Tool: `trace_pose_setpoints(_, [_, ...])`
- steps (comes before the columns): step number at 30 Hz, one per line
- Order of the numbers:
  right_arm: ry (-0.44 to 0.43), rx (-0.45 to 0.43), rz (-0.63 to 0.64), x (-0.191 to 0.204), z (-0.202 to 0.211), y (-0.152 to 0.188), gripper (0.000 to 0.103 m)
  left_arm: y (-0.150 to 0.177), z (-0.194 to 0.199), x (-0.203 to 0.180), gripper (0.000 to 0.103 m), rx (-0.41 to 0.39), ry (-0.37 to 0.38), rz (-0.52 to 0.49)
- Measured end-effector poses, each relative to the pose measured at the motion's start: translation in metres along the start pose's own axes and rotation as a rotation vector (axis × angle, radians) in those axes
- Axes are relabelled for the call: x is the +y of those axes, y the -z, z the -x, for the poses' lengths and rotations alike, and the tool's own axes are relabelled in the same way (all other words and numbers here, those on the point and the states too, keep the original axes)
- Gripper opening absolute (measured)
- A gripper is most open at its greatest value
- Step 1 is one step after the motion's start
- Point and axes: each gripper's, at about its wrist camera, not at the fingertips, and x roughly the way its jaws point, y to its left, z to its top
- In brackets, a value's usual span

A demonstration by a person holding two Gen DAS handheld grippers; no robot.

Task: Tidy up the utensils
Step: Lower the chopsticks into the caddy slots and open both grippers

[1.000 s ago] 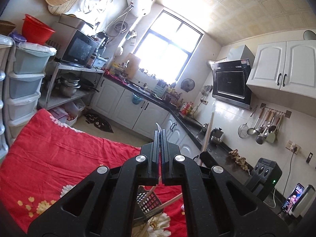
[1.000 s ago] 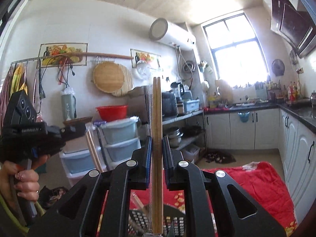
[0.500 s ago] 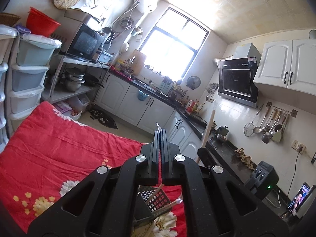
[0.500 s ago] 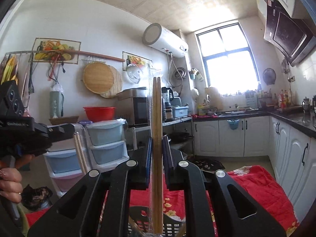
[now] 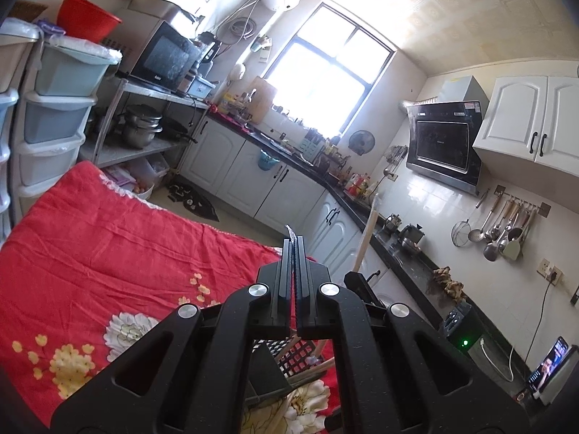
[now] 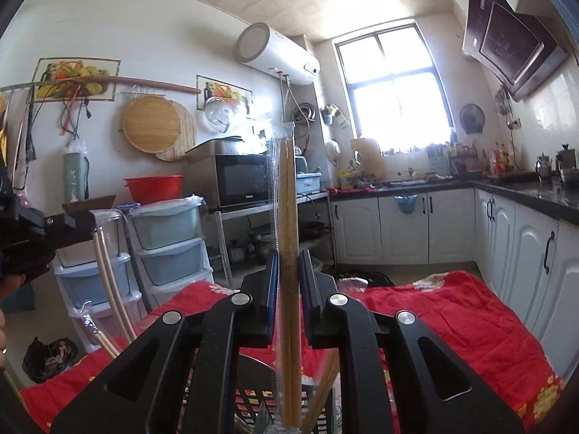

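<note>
My right gripper (image 6: 288,253) points level with a pair of brown chopsticks (image 6: 288,217) in a clear sleeve standing upright between its jaws. The jaws are opening, and a thin gap shows beside the sticks. Their lower ends reach into a black slotted basket (image 6: 253,407) on the red cloth, which holds other sticks. My left gripper (image 5: 294,242) is shut, with a sliver of clear wrapper (image 5: 288,230) poking out at its tips. In the right wrist view the left gripper (image 6: 81,222) sits at the left edge, pale wrapped chopsticks (image 6: 108,289) hanging from it. The basket (image 5: 289,354) lies below its jaws.
A red flowered cloth (image 5: 108,253) covers the table. Stacked plastic drawers (image 6: 166,246) and a shelf with a microwave (image 6: 240,184) stand beyond the table's far side. White cabinets under a dark counter (image 6: 434,184) run along the window wall.
Both grippers have sunk toward the table. The brown chopsticks came down with the right gripper, their ends now in the basket, and its jaws stand slightly wider. The left gripper stays shut.
</note>
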Motion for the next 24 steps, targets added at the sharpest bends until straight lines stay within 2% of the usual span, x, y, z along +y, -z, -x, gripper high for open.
trace_pose_setpoints(4, [-0.002,0.011,-0.014,-0.002,0.002,0.002,0.021,0.004,-0.002,0.004,0.000,0.015,-0.010,0.012])
trace_pose_setpoints(6, [-0.003,0.012,-0.014,-0.002,0.005,0.003,0.022,0.006,-0.002,0.006,0.000,0.018,-0.014,0.019])
trace_pose_setpoints(9, [-0.006,0.025,-0.018,-0.003,0.009,0.004,0.022,0.008,-0.001,0.007,0.009,0.022,-0.023,0.024])
trace_pose_setpoints(12, [-0.005,0.038,-0.027,-0.006,0.013,0.004,0.025,0.009,0.001,0.007,0.010,0.021,-0.030,0.020])
trace_pose_setpoints(15, [-0.002,0.049,-0.031,-0.006,0.017,0.004,0.026,0.011,0.004,0.006,0.020,0.020,-0.039,0.015])
trace_pose_setpoints(24, [-0.005,0.101,-0.040,-0.004,0.032,0.004,0.028,0.017,0.012,0.004,0.032,0.040,-0.049,0.005])
